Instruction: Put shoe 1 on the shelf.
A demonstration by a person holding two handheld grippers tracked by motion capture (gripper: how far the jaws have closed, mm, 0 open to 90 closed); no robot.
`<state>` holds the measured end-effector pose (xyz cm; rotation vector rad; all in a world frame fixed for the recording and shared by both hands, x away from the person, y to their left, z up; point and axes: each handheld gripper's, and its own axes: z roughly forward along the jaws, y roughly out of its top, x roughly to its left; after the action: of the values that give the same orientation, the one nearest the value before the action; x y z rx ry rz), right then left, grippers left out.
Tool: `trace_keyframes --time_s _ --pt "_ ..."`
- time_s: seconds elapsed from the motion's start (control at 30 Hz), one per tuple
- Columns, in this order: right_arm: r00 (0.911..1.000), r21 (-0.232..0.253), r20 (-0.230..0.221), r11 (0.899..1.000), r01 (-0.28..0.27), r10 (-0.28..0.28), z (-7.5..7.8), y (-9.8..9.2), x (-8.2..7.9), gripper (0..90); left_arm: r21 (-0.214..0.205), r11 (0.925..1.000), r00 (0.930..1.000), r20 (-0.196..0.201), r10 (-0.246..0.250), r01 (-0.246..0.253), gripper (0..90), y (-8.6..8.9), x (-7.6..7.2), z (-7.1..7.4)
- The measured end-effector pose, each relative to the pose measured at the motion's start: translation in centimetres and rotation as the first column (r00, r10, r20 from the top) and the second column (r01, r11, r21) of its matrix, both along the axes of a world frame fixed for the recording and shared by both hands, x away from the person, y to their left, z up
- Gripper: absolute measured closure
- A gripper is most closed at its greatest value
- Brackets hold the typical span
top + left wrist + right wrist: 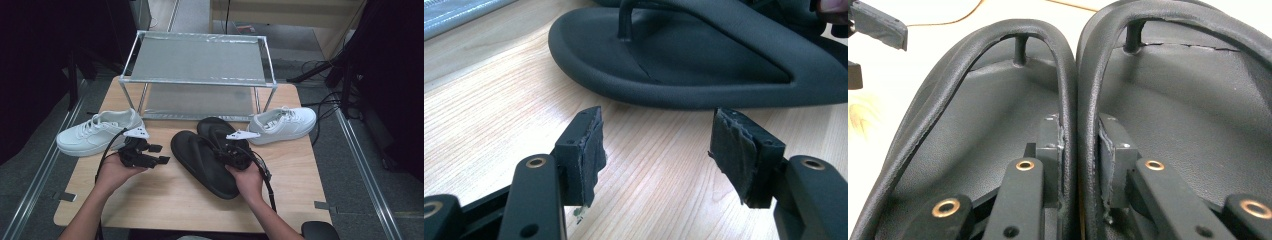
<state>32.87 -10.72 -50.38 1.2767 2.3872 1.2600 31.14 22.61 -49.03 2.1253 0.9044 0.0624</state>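
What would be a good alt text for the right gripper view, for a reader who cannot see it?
The right gripper pinches the adjoining inner straps of two black flip-flops together between its black jaws. Both toe posts stand ahead, and the light wooden table lies beyond.

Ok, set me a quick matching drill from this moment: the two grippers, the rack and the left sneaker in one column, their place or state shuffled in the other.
Things:
1. left gripper
2. right gripper
3. metal rack
4. left white sneaker

Places or states:
A. stands at the far edge of the table
B. lies at the table's left edge, by the rack's left leg
C. jaws open over bare wood, facing a black flip-flop
D. jaws pinch the adjoining straps of both flip-flops together

Pairs: 1-C, 2-D, 3-A, 4-B
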Motion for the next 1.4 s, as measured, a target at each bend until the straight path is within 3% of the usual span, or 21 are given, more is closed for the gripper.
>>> trace_keyframes --time_s 0.4,0.77,1.4 --pt "0.9998 -0.005 0.016 1.000 -0.015 0.016 0.9 1.1 1.5 75.9 0.000 0.9998 0.9998 0.005 0.018 -0.018 38.1 0.5 -0.5 0.1" --pt "0.9999 -0.004 0.011 1.000 -0.005 0.005 1.6 2.5 4.4 75.9 0.001 1.0000 1.0000 0.004 0.008 -0.008 37.9 0.3 -0.5 0.0" --pt "0.9970 -0.013 0.055 0.998 0.056 -0.055 1.5 5.2 9.4 75.9 -0.002 1.0000 1.0000 0.004 -0.007 0.007 37.9 0.2 -0.5 0.0"
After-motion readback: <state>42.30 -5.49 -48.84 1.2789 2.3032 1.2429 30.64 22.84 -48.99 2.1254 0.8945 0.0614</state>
